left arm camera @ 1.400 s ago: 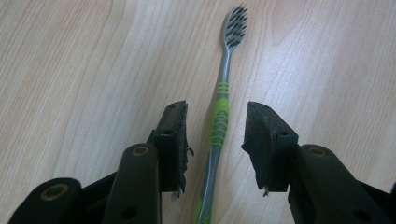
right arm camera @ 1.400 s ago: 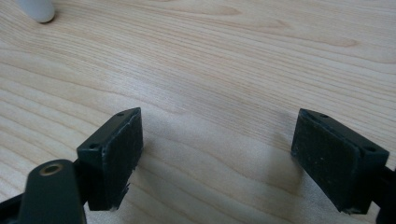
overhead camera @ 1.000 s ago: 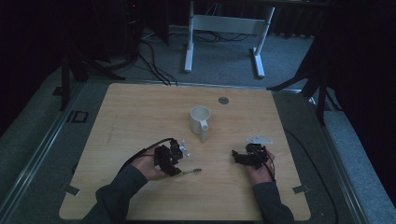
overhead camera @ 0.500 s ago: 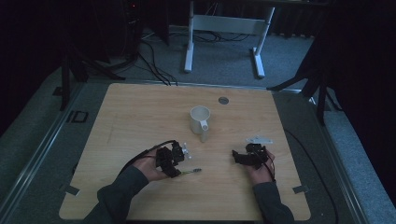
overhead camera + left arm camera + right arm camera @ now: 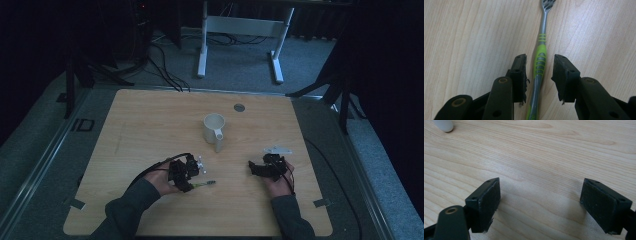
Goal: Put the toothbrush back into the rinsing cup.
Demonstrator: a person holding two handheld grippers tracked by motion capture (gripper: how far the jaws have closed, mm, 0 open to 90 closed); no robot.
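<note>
Currently the left gripper [image 5: 539, 75] straddles the toothbrush [image 5: 540, 60], which lies flat on the table [image 5: 140, 120] near the person, left of centre. Its jaws stand apart, one on each side of the green handle, not yet clamping it. To grip well, judge the handle centred between the pads, lower until the pads [image 5: 520, 75] flank the thick ribbed section, then close squarely so the brush does not roll. The right gripper [image 5: 540, 205] hovers over bare wood to the right, jaws wide apart and empty. Count: one toothbrush, one white mug [image 5: 214, 129] at table centre, two grippers.
</note>
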